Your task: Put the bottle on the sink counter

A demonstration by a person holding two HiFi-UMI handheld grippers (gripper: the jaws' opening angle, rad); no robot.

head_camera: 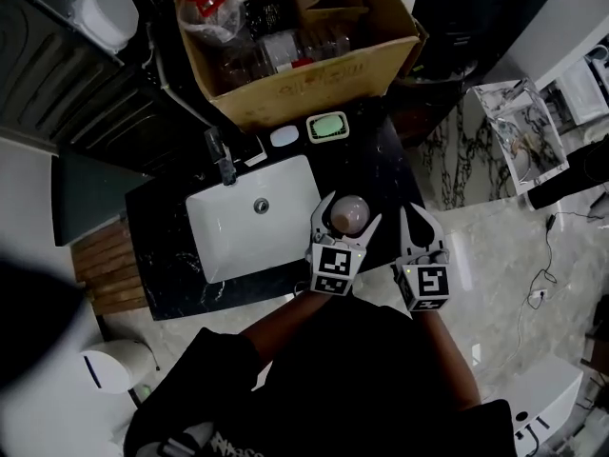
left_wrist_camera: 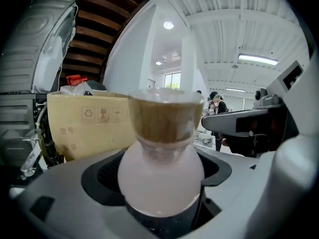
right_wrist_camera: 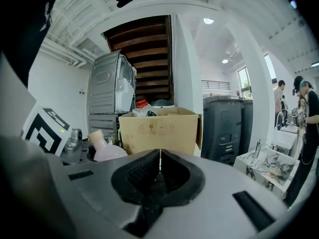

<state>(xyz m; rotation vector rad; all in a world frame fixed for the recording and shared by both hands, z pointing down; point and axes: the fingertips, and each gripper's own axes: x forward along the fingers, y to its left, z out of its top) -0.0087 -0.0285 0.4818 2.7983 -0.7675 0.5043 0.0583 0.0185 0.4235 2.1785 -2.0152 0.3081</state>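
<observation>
A round pale-pink bottle (head_camera: 348,214) with a tan neck stands upright between the jaws of my left gripper (head_camera: 348,221), which is shut on it. It sits over the black sink counter (head_camera: 376,174), just right of the white basin (head_camera: 249,219); I cannot tell whether it touches the counter. In the left gripper view the bottle (left_wrist_camera: 160,171) fills the gap of the left gripper (left_wrist_camera: 162,185). My right gripper (head_camera: 419,221) hovers beside it to the right, shut and empty. In the right gripper view the right gripper (right_wrist_camera: 159,156) shows its jaws pressed together, with the bottle (right_wrist_camera: 105,151) to its left.
A faucet (head_camera: 221,156) stands behind the basin, with a green soap dish (head_camera: 327,126) and a white oval pad (head_camera: 284,136) near it. An open cardboard box (head_camera: 295,55) of clutter stands at the counter's back. A marble-patterned bin (head_camera: 519,127) is on the floor to the right.
</observation>
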